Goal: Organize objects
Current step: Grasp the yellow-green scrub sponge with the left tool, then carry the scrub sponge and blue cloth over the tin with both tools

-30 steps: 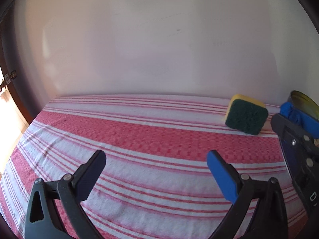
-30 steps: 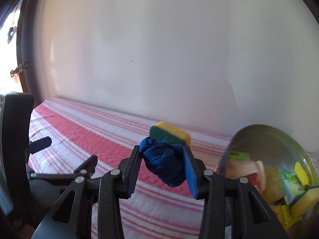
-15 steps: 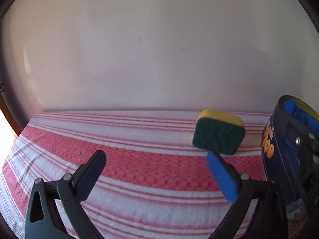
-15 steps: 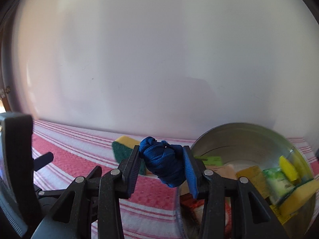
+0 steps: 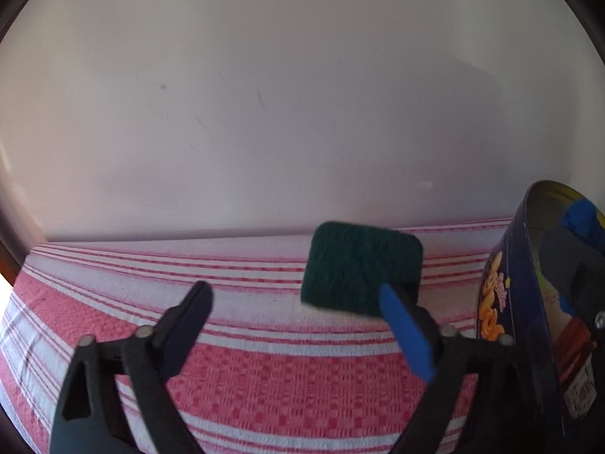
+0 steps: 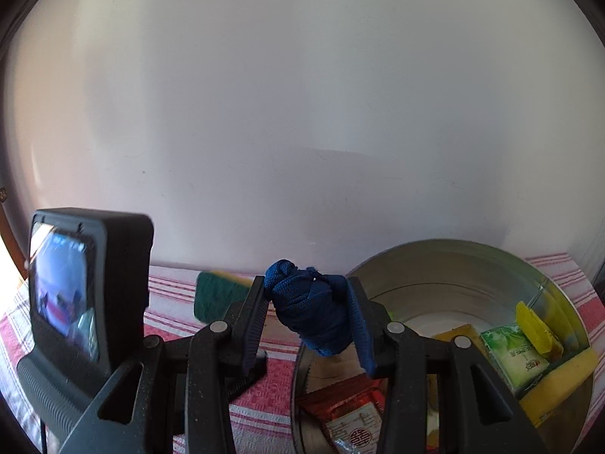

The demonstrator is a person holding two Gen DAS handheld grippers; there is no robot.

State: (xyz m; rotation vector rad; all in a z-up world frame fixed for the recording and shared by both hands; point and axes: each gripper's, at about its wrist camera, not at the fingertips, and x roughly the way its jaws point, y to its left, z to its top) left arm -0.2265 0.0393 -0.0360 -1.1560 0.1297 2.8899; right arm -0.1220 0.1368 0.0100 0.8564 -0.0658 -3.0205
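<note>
**Blue cloth bundle carried to the tin; sponge awaits the left tool**

Red-and-white striped cloth (image 5: pixel 264 386) covers the work surface beneath both tools. The left gripper (image 5: pixel 298 325) stands spread wide and empty; a second ago the sponge (image 5: pixel 359 268) lay far off to its right, and it now sits just ahead of the right-hand finger, green scouring face towards the camera. Judged from this, the sponge is the next pick, though it is not yet centred between the fingers.

The right gripper (image 6: pixel 308 314) is clenched on the rolled blue cloth bundle (image 6: pixel 308 310), and has swung from beside the sponge to the near rim of the open round tin (image 6: pixel 472 261). Release into the tin appears imminent.

The tin already holds packets and a yellow sponge. The left tool's camera body (image 6: pixel 87 295) stands close to the left of the right tool, limiting sideways clearance.
</note>
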